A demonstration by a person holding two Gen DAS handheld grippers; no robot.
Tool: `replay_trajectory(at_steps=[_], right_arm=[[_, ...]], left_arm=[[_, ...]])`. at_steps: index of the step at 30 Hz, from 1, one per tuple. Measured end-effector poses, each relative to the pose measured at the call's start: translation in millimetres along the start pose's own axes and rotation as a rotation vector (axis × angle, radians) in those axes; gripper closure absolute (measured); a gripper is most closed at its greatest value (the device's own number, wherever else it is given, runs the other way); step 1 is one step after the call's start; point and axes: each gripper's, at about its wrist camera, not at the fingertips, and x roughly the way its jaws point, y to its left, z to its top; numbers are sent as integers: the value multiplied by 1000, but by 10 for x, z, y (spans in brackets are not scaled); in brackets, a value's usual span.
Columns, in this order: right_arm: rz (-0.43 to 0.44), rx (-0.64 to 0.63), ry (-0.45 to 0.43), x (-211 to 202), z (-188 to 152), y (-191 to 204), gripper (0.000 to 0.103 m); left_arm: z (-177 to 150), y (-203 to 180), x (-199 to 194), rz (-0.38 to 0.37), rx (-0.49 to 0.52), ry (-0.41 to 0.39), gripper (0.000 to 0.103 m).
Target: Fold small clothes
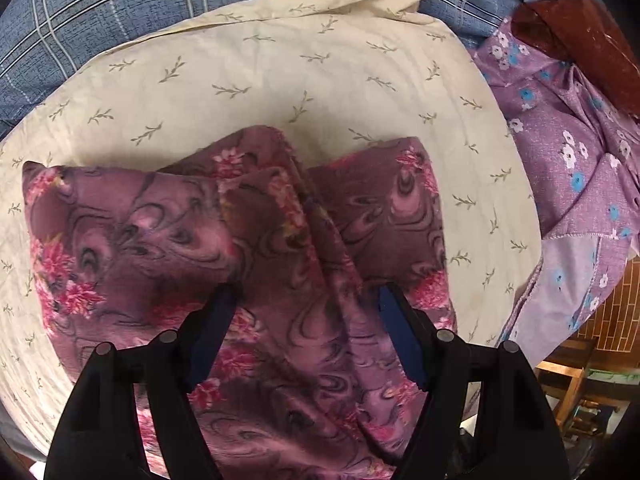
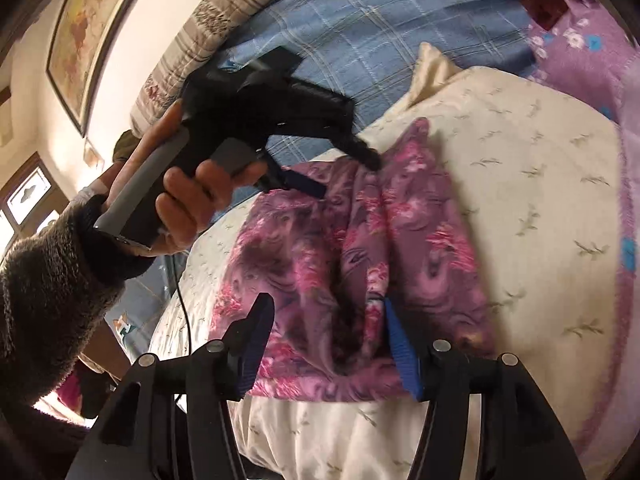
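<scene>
The right gripper (image 2: 328, 316) is held over the pink floral garment (image 2: 320, 248), fingers apart (nothing pinched); the left gripper (image 1: 306, 300) is likewise spread wide above it.

No text, label, brand, number or sign can be read on any cloth, wall picture or tool here.

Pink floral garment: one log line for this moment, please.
garment: part-folded on cream pillow | left gripper: open above it | right gripper: open at near edge
</scene>
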Motion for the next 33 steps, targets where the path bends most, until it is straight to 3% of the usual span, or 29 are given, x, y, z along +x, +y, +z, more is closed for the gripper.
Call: replay_trajectory(at_steps=[3, 5, 7, 8, 9, 10, 12, 18, 22, 24, 26, 28, 29, 30, 32, 33], right_arm=[[-19, -76, 9, 133, 18, 104, 51], [-46, -92, 39, 252, 26, 109, 58], [-66, -87, 50, 314, 20, 72, 68], [-65, -75, 46, 312, 25, 44, 73], [-56, -59, 45, 297, 28, 18, 76], [-43, -44, 46, 278, 35, -1, 84], [-12, -24, 44, 221, 53, 9, 85], [58, 4, -35, -121, 155, 85, 86], [32, 30, -102, -361, 200, -14, 86], [-5, 90, -66, -302, 153, -217, 86], [-49, 147, 16, -111, 60, -433, 80], [-75, 168, 44, -75, 8, -502, 68], [-61, 164, 38, -132, 31, -490, 68], [-58, 152, 21, -205, 67, -469, 68], [-88, 107, -48, -423, 205, -415, 67], [-97, 94, -91, -537, 297, -404, 66]], left_arm=[[-43, -49, -1, -14, 13, -14, 30], [-58, -26, 15, -3, 7, -25, 36], [-95, 30, 23, 20, -9, -40, 63], [-96, 52, 12, 12, -15, -48, 67], [-111, 65, -14, -7, -22, -59, 85], [-144, 67, -69, -38, -32, -73, 92], [-220, 37, -189, -52, -37, -118, 93], [-391, -190, -636, -165, -9, -229, 94], [-306, -418, -551, -173, 37, -221, 92], [-175, -465, -223, -149, 19, -164, 92], [-168, -374, -51, -187, -41, -101, 92], [-221, -281, -151, -247, -59, -120, 92], [-253, -244, -272, -278, -50, -138, 91], [-300, -199, -424, -306, -35, -161, 88], [-442, -37, -785, -330, -12, -254, 68], [-516, 70, -920, -306, -12, -303, 40]])
